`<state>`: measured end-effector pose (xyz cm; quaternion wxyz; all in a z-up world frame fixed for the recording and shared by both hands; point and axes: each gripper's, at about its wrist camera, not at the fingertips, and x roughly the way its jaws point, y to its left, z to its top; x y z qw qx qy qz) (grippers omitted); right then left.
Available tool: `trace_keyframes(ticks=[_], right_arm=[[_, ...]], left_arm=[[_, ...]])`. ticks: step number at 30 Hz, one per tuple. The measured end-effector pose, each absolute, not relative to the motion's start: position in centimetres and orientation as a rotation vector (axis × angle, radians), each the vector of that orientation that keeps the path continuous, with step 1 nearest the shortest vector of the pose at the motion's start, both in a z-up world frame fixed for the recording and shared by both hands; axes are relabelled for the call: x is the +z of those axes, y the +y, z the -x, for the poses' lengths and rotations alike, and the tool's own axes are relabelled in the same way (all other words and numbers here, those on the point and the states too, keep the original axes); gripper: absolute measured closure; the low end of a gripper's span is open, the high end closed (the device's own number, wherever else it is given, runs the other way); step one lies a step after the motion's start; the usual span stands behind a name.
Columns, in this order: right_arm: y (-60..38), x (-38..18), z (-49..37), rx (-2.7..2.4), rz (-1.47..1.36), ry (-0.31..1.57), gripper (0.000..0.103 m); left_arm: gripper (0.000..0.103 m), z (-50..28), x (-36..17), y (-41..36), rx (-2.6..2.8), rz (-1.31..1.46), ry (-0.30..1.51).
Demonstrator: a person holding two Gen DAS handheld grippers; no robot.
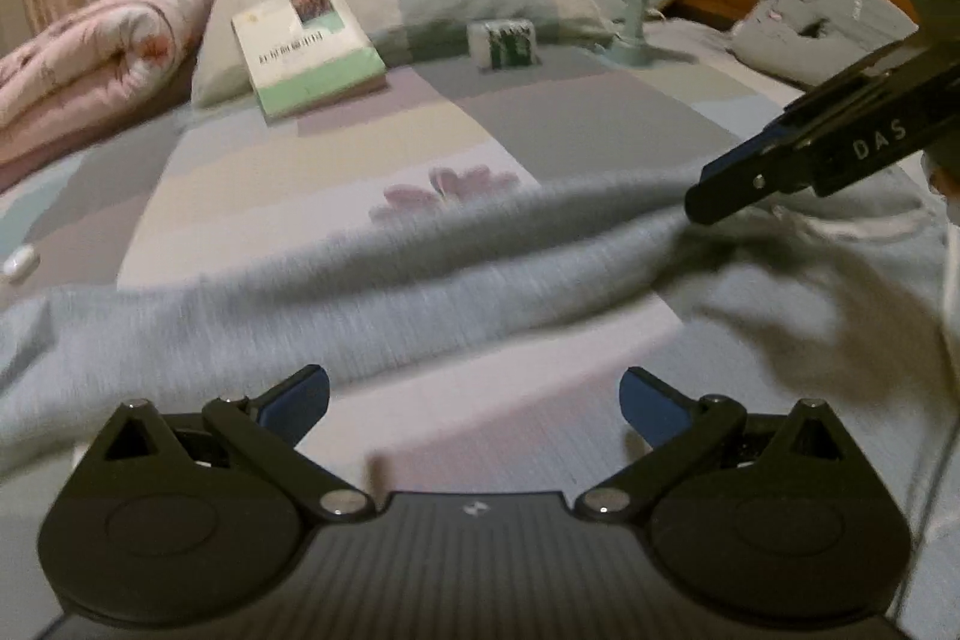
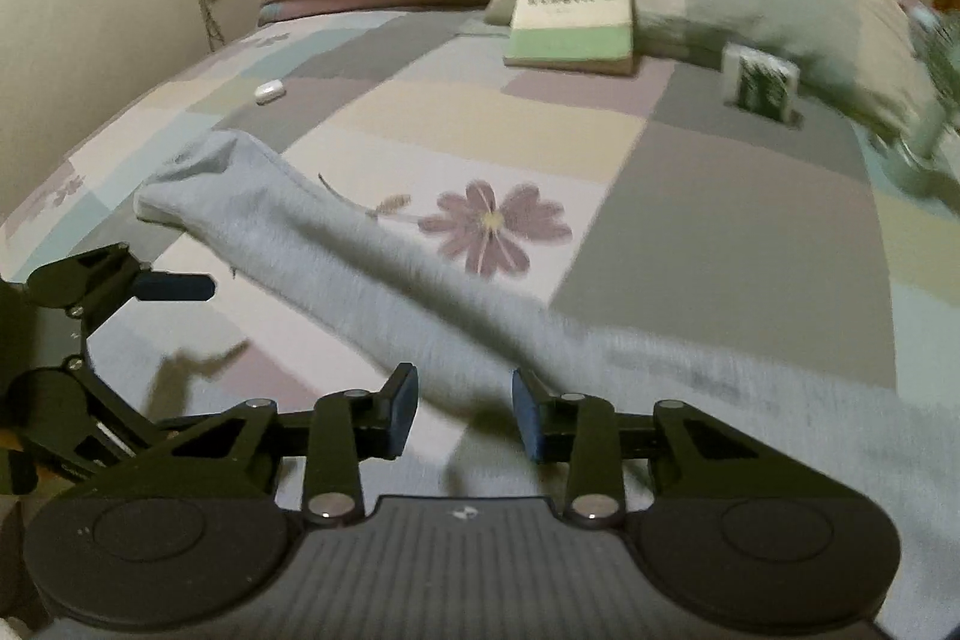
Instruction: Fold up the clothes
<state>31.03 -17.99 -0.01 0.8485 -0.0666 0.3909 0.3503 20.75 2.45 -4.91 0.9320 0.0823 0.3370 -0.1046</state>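
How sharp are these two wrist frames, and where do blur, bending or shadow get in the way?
Left wrist view: the grey garment is streaked with motion blur, while the book stays fairly readable; light is dim and warm. Right wrist view: the small fan at the right edge is smeared, the bedspread bulges from fisheye bending, and the left gripper casts a soft shadow.
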Motion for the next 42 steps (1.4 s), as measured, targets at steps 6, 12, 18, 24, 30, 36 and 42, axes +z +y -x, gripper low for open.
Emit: trace_keyframes(ticks=[6,12,18,24,30,36,42], right_arm=[[-17.2,0.0,-35.2,0.716,0.273,0.804,0.062],[-17.3,-2.1,-39.3,0.708,0.394,0.851,0.062],[-17.6,-4.3,-39.8,0.825,0.437,0.909,0.060],[-16.6,-5.0,-39.2,0.875,0.531,0.884,0.057],[-15.1,-4.1,-39.7,0.907,0.561,0.870,0.056],[-13.6,-3.1,-40.0,0.935,0.592,0.858,0.056],[-12.1,-3.8,-41.0,1.013,0.506,0.946,0.057]], left_arm=[[0.001,-24.2,-4.7,2.8,-0.284,-0.191,0.693],[0.001,-26.8,-3.7,3.1,-0.348,-0.216,0.660],[0.001,-30.5,-5.4,3.5,-0.452,-0.147,0.726],[0.001,-29.4,-7.5,3.8,-0.471,-0.144,0.818],[0.001,-27.7,-6.9,3.6,-0.453,-0.131,0.776],[0.001,-26.7,-7.1,2.8,-0.446,-0.182,0.757],[0.001,-25.7,-6.9,3.0,-0.492,-0.183,0.766]])
